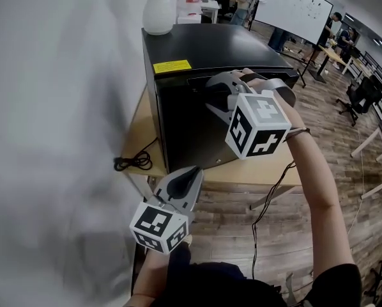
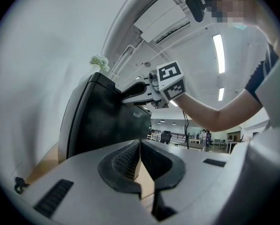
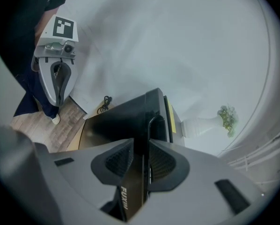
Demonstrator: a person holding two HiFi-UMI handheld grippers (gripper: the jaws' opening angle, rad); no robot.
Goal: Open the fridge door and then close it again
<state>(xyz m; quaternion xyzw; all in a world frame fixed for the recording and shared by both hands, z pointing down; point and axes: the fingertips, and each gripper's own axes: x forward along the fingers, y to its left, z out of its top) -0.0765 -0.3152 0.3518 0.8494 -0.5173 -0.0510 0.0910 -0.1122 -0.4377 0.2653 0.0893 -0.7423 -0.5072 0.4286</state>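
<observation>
Right gripper view: the right gripper (image 3: pixel 141 146) jaws are clenched on the upper edge of the fridge door (image 3: pixel 113 125). The fridge (image 1: pixel 210 47) stands on the tabletop (image 1: pixel 255 174). The left gripper (image 2: pixel 140 144) jaws are pressed together, empty.

The right gripper (image 1: pixel 213 94), on an arm stretched far forward, clamps its jaws on the fridge door (image 1: pixel 188 133) edge. The left gripper (image 1: pixel 191 176) is near and low, jaws together, empty.

We are in a big open office. Behind the black fridge (image 1: pixel 204 47) we see a large whiteboard (image 1: pixel 293 5), with desks (image 1: pixel 333 54) and people (image 1: pixel 335 24) near it. Right of the fridge, black rolling chairs (image 1: pixel 360 94) stand on a wood floor (image 1: pixel 331 123). Long lights (image 2: pixel 218 53) shine high above the fridge.
</observation>
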